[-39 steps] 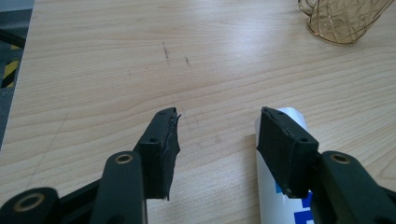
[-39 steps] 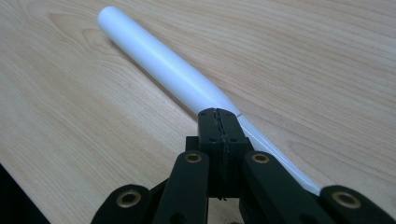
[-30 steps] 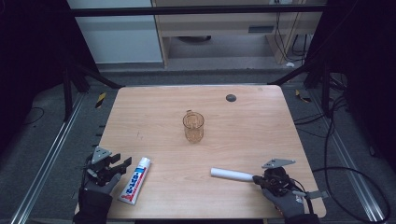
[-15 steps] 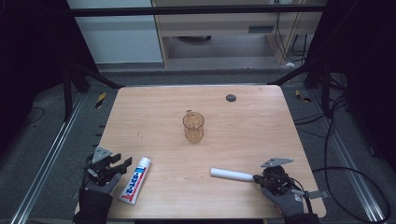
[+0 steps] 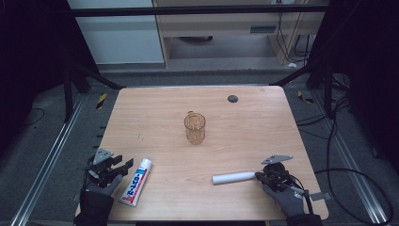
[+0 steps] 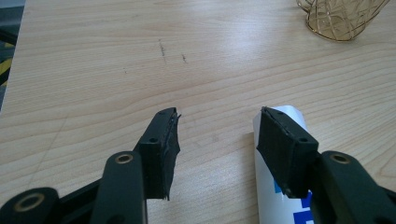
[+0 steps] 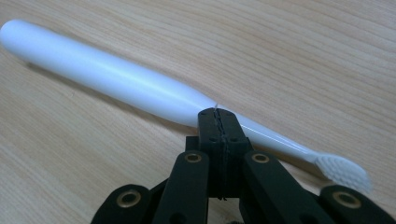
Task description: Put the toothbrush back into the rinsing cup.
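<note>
The wooden bench (image 5: 282, 122) carries a gold wire cup (image 5: 195, 128) at its middle. Near the front left edge lies a toothpaste tube (image 5: 136, 181), just beside the left gripper (image 6: 217, 135), whose jaws stand apart around bare wood. At front right, a white toothbrush (image 7: 116, 79) lies flat, touching the right gripper (image 7: 217, 114), its 2 jaws pressed together, empty.

High overhead view of table (image 5: 244, 141); claw cameras close, low over it.
</note>
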A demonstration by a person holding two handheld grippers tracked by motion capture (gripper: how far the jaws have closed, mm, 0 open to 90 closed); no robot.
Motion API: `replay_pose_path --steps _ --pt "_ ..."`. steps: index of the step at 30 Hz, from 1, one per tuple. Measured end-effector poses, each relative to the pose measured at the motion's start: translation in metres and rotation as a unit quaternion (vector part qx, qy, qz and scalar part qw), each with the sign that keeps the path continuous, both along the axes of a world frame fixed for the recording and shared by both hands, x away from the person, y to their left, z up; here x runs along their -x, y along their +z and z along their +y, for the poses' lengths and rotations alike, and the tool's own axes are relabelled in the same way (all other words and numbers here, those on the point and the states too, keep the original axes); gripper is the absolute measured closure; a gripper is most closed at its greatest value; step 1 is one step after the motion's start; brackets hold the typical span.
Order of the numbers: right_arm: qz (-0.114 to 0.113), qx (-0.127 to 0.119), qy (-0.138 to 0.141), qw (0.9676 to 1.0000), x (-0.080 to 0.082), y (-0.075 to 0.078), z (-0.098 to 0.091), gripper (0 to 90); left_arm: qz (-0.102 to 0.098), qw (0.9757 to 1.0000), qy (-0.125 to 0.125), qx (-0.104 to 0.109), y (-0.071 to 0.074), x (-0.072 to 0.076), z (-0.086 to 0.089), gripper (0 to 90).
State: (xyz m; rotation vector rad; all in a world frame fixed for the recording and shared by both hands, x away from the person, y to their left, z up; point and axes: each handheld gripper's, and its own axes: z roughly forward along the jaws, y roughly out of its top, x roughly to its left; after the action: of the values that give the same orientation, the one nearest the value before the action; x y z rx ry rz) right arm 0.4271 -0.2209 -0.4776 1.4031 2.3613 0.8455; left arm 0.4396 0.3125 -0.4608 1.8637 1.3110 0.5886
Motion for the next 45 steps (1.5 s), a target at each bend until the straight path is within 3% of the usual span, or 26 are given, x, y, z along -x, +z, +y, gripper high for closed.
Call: replay_pose_path --steps 15,24,45 --pt "-0.006 0.005 -0.013 0.9999 -0.016 -0.003 0.0 90.0 -0.001 1.0 0.001 0.0 0.0 -0.001 0.001 47.2" --pt "-0.006 -0.01 -0.011 0.9999 -0.025 -0.005 0.0 90.0 0.004 1.0 0.001 0.001 0.0 -0.001 0.0 47.2" --pt "-0.017 -0.015 0.0 0.9997 -0.047 -0.004 0.013 90.0 0.003 1.0 -0.001 0.001 -0.001 -0.002 0.001 47.5"
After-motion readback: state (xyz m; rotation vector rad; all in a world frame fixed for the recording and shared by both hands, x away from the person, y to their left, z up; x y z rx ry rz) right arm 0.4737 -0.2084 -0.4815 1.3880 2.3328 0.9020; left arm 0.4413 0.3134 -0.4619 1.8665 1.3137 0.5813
